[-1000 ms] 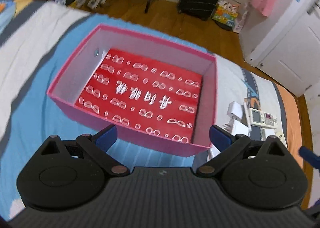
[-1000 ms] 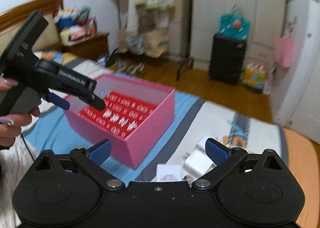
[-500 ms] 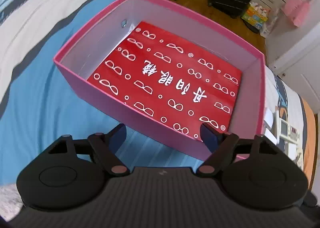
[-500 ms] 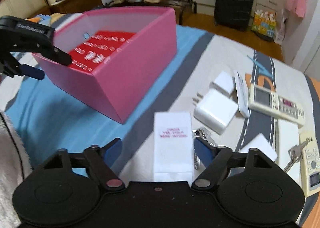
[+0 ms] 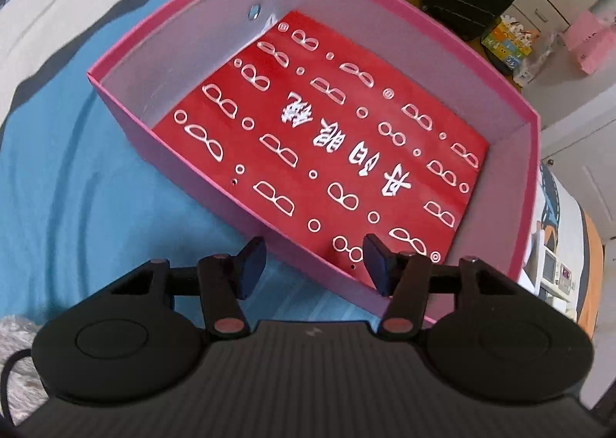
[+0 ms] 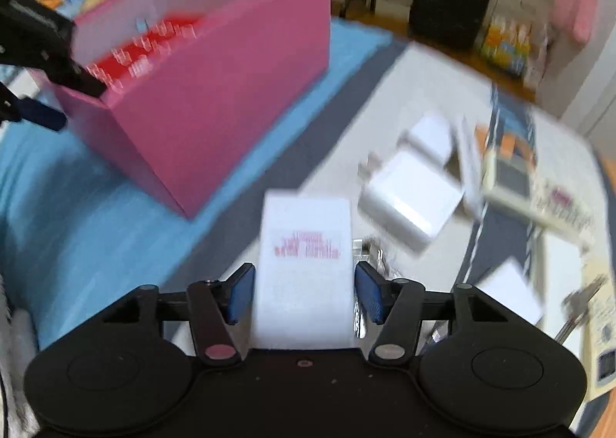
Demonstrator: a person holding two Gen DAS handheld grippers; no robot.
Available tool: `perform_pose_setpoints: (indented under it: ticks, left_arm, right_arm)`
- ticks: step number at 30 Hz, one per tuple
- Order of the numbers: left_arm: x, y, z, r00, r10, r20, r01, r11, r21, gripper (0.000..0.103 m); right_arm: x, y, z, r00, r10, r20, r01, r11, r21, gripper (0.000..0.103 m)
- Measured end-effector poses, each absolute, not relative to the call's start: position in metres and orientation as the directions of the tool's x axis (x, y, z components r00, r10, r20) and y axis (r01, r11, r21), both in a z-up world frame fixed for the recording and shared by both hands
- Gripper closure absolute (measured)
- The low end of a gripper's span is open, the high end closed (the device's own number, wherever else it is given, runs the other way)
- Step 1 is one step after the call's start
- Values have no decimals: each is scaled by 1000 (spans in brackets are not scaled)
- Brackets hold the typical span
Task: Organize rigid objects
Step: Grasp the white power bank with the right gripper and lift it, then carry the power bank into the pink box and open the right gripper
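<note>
Even daylight; blurred right-wrist view

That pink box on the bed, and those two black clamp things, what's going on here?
A person is tidying small items into the pink box, using a handheld gripper in each hand. The right gripper has been closing around a white packet with red print lying beside chargers and remotes; its pads look close to the packet's sides, maybe not pressing yet. The left gripper has been closing astride the box's near wall.

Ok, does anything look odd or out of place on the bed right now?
Nothing is spilled or broken. The pink box holds only its red liner, while the chargers, remote and keys lie loose beside it. The right tool straddles a white packet.
</note>
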State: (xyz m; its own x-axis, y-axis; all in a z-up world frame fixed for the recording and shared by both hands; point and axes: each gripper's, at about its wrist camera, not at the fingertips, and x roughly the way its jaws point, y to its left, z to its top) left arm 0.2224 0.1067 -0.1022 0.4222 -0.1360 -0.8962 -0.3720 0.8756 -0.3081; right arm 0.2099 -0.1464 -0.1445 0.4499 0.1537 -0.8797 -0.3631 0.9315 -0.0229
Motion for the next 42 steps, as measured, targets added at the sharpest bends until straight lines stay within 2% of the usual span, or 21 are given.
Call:
perform_pose_setpoints:
  ticks: [4, 11, 17, 21, 26, 30, 34, 38, 42]
  left_arm:
    - [222, 109, -107, 413, -154, -897, -388, 862, -327, 54]
    - [222, 115, -107, 407, -194, -892, -379, 853, -359, 56]
    - [219, 113, -106, 415, -223, -882, -362, 849, -385, 59]
    - [216, 113, -107, 422, -226, -878, -373, 840, -395, 61]
    - [214, 117, -111, 412, -304, -859, -399, 788, -470, 62]
    - [214, 113, -111, 413, -300, -860, -388, 796, -465, 62]
    - [216, 110, -107, 403, -279, -871, -337, 840, -425, 57]
    - [217, 109, -99, 409, -244, -880, -259, 893, -368, 54]
    - [221, 120, -99, 396, -267, -878, -266, 882, -389, 47]
  right_arm:
    - [206, -146, -138, 476, 149, -867, -338, 941, -24, 42]
    - [208, -165, -135, 393, 287, -874, -209, 953, 219, 42]
    - [202, -143, -143, 395, 216, -893, -278, 954, 108, 41]
    - [195, -137, -140, 438, 163, -884, -254, 966, 52, 42]
    - [190, -145, -130, 454, 170, -874, -173, 980, 101, 42]
    - [183, -161, -114, 484, 215, -848, -107, 977, 187, 42]
    - [179, -170, -88, 524, 283, -803, -71, 954, 290, 42]
    - [182, -162, -46, 533, 398, -747, -118, 909, 400, 42]
    - [201, -134, -6, 536, 432, -725, -182, 898, 401, 42]
